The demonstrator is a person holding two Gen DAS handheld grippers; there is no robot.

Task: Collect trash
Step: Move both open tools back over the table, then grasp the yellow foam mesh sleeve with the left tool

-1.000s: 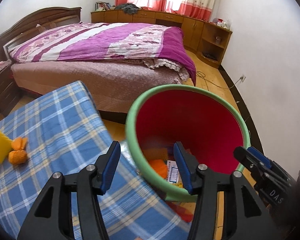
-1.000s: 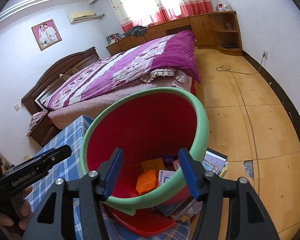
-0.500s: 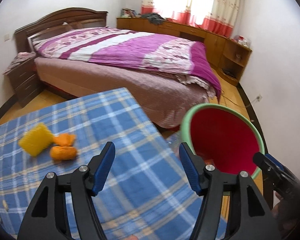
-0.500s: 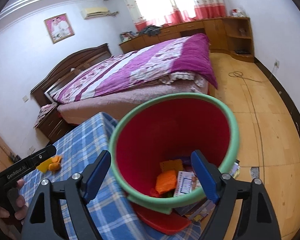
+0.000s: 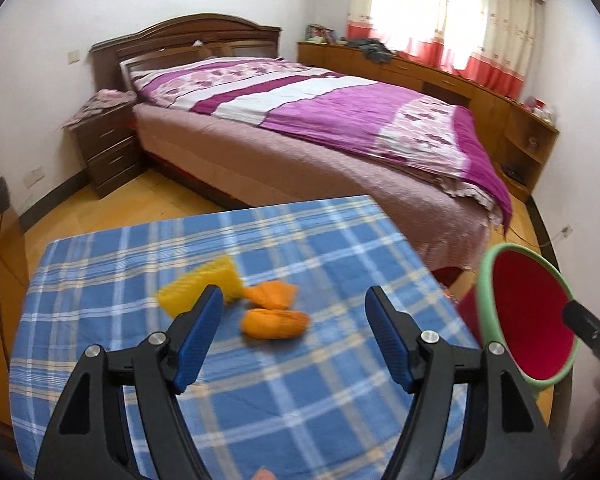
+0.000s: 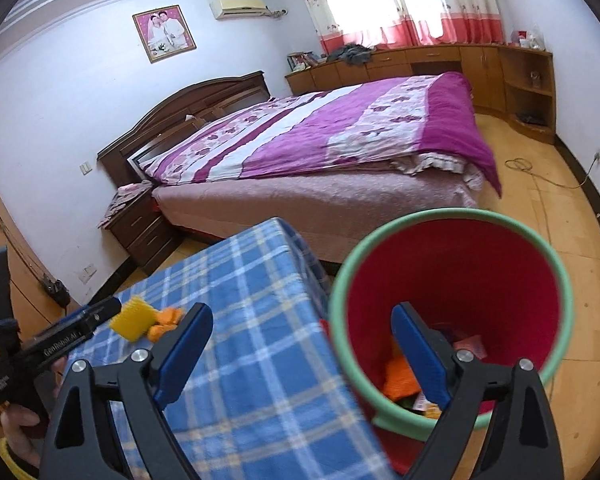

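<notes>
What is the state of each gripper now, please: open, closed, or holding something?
Left gripper: jaws opening, nothing between the pads, nothing held.
Right gripper: jaws opening, nothing held.

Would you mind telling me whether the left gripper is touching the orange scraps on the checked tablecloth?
Apart. In the left wrist view the left gripper has opening jaws with nothing between the pads, and blue checked tablecloth shows between its fingertips and the orange scraps beyond them.

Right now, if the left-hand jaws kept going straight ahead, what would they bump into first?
Probably the crumpled orange wrapper lying on the blue checked tablecloth; it sits between the opening, empty jaws' line, though depth is uncertain.
</notes>
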